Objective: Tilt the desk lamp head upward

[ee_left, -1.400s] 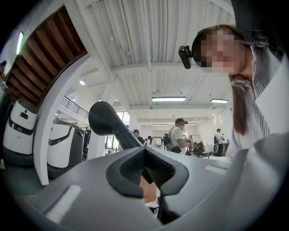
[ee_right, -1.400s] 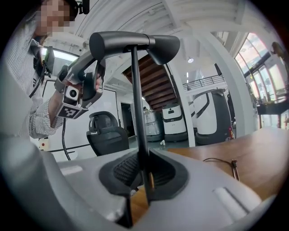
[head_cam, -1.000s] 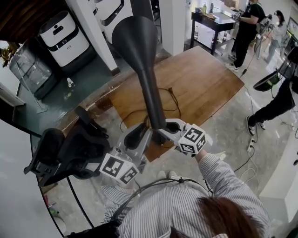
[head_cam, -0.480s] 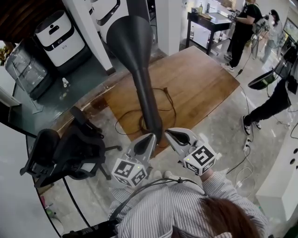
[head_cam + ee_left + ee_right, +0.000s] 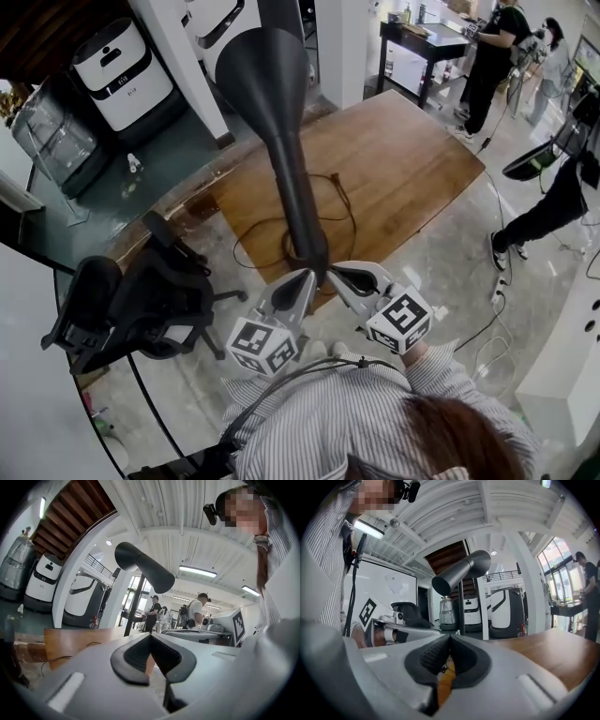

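Lamp (image 5: 281, 122) is seen from above as a long black cone, wide end raised toward the head camera, narrow end low over the near edge of the wooden table (image 5: 412, 159). A cable (image 5: 342, 202) is looped on the table behind it. Left gripper (image 5: 305, 281) and right gripper (image 5: 343, 277) are held just beside the narrow end, one on each side; contact cannot be told. Both pairs of jaws are pressed together with nothing between them. In both gripper views the lamp is seen above the jaws, apart from them.
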Demonstrator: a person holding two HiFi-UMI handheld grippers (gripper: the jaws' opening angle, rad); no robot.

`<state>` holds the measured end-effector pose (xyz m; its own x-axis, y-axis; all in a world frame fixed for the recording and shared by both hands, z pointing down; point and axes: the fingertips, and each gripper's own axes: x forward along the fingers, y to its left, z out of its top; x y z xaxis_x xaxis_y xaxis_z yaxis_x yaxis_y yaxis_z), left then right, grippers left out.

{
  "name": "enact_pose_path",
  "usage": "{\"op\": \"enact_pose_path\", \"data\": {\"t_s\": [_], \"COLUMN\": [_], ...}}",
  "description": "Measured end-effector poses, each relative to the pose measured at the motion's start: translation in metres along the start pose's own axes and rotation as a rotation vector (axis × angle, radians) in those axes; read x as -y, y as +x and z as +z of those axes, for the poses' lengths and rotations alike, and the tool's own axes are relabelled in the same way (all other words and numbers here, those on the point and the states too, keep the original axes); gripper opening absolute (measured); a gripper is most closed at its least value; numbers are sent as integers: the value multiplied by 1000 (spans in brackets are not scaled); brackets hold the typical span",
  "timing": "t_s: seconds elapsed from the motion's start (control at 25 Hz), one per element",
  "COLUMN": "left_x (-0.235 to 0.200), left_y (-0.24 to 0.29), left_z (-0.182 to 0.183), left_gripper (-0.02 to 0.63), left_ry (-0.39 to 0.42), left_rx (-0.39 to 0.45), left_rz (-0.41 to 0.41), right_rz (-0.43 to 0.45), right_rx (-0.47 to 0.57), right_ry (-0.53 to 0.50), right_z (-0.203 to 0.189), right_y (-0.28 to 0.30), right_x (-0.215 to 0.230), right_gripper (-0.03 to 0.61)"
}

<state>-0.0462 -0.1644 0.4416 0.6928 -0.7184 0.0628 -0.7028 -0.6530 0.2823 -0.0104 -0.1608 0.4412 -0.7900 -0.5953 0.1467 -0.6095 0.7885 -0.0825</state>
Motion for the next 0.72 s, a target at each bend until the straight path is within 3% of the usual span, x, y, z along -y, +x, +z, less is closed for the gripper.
{"op": "enact_pose_path", "data": {"t_s": [0.72], "left_x": [4], "left_y": [4], "left_z": [-6], "left_gripper": [5], "left_ry": [11], "left_rx": [-28], "left_rz": [-13], "right_rz": [22], "right_rx": [-20], "right_ry": [0], "right_z": [-5], "right_y": [7], "right_x": [-4], "right_gripper": [2]}}
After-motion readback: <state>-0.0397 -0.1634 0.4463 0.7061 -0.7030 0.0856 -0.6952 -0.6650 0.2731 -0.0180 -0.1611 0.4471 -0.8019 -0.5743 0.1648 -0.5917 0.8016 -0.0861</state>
